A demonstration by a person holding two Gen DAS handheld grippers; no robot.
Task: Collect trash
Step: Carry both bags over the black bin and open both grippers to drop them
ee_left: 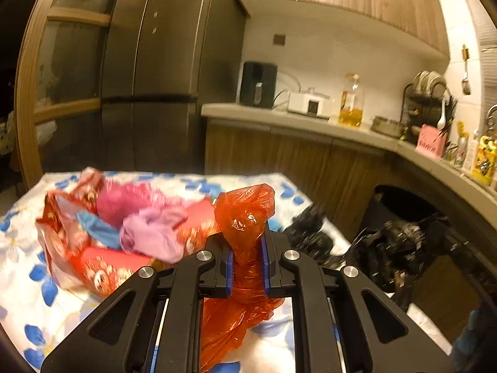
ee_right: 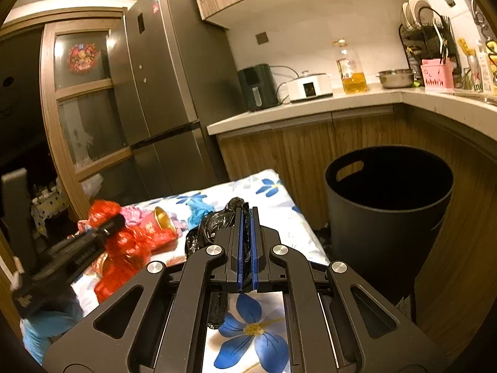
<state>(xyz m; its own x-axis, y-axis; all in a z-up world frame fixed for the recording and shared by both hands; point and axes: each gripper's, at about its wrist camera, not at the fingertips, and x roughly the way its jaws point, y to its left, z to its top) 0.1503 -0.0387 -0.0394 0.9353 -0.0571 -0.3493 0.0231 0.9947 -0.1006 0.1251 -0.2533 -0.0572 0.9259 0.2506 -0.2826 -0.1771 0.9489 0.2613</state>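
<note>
Both claws loaded: left claw (ee_left: 247, 259) clamped on orange bag (ee_left: 245, 214), right claw (ee_right: 247, 245) clamped on black bag (ee_right: 214, 228), over the desk (ee_right: 273, 186) left of the bin (ee_right: 388, 217). Light, soft, slippery; pinch bunched folds.

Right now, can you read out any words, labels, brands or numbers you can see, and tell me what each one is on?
Nothing can be read with certainty.
Fridge: stickers near the top, too small to read.
Oil bottle: label blurred.
Red snack packets: print blurred.
Yellow package on the counter: print blurred.
White carton at the right edge: large letters cut off, unreadable.
Left claw: white print on its body, too blurred.
</note>
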